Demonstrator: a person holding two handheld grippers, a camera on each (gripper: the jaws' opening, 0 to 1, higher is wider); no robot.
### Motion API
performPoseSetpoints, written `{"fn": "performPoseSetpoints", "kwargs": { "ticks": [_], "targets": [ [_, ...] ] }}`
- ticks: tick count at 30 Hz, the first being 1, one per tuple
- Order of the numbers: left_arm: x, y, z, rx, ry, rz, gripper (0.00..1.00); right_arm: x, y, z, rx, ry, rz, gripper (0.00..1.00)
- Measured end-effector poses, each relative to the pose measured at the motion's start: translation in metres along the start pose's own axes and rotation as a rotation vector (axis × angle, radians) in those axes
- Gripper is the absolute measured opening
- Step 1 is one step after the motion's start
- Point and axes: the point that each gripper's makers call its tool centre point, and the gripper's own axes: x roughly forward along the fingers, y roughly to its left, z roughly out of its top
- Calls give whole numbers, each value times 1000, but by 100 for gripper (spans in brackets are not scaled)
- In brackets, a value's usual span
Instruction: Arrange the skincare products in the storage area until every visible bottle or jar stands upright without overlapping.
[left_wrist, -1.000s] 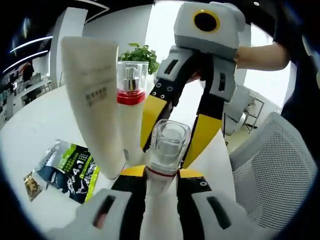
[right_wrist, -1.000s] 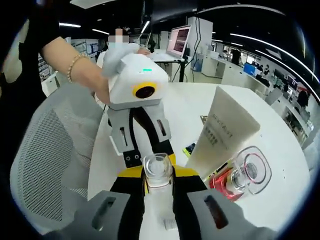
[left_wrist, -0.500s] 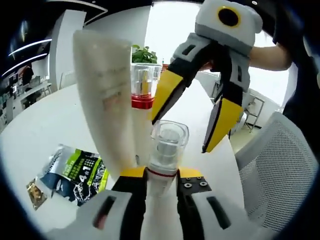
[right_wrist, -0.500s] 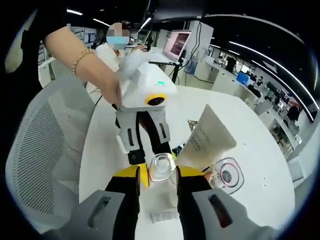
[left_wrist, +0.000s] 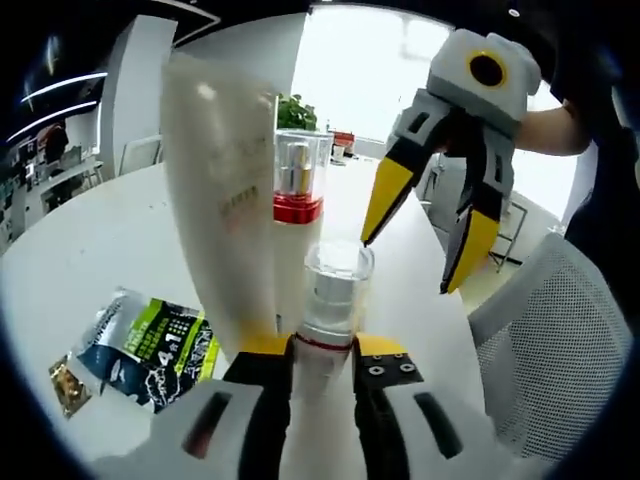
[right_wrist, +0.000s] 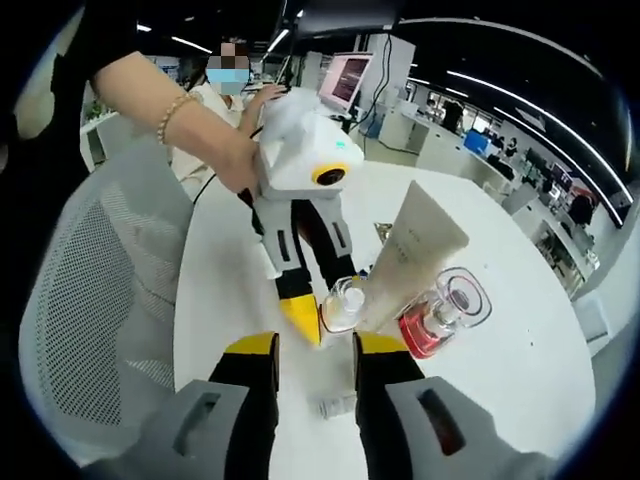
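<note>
My left gripper (left_wrist: 325, 346) is shut on a white bottle with a clear cap (left_wrist: 334, 290), which stands upright on the white table (left_wrist: 90, 250). Close behind it stand a cream tube (left_wrist: 222, 190) and a bottle with a red band and clear cap (left_wrist: 298, 185). My right gripper (left_wrist: 410, 262) hangs open above and to the right of them, touching nothing. In the right gripper view its jaws (right_wrist: 315, 346) stand apart with only table between them; beyond are the left gripper (right_wrist: 325, 310) on the clear-capped bottle (right_wrist: 345, 300), the tube (right_wrist: 412, 250) and the red-banded bottle (right_wrist: 440, 318).
A green and black sachet pack (left_wrist: 145, 340) and a small gold packet (left_wrist: 65, 375) lie on the table to the left. A small white slip (right_wrist: 335, 405) lies near my right jaws. A mesh chair (right_wrist: 90, 300) stands at the table's edge; a hand (right_wrist: 235, 160) holds the left gripper.
My right gripper let go of the clear-capped bottle, opened, and drew back and up from it. The left gripper keeps its hold on the bottle.
</note>
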Motion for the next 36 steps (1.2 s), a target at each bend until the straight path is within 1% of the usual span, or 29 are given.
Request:
{"fn": "performPoseSetpoints", "kwargs": {
  "ticks": [8,12,20,22,24,26,33,36],
  "targets": [
    [-2,1,1,3,-2,6,17,3,-2,3,6,-5,-4,29],
    [-3,1,1,-1,-4,9,17,3,-2,9,-2,-21,-7,28],
    [0,1,-6,-8,8,10,16,7,-1,14,-1,-34,3,28],
    [0,1,-8,-11,15,12,19,8,-2,14,-1,-33,0,28],
    [0,0,-6,-14,9,12,20,8,-3,14,3,-33,-2,28],
    [-1,0,-4,-18,-1,12,20,8,-4,13,16,-36,-4,28],
    [-6,4,-7,-14,7,23,20,7,-6,10,29,-31,-12,28],
    [-9,3,-8,-16,7,26,19,7,-5,9,30,-30,-12,28]
  ]
}}
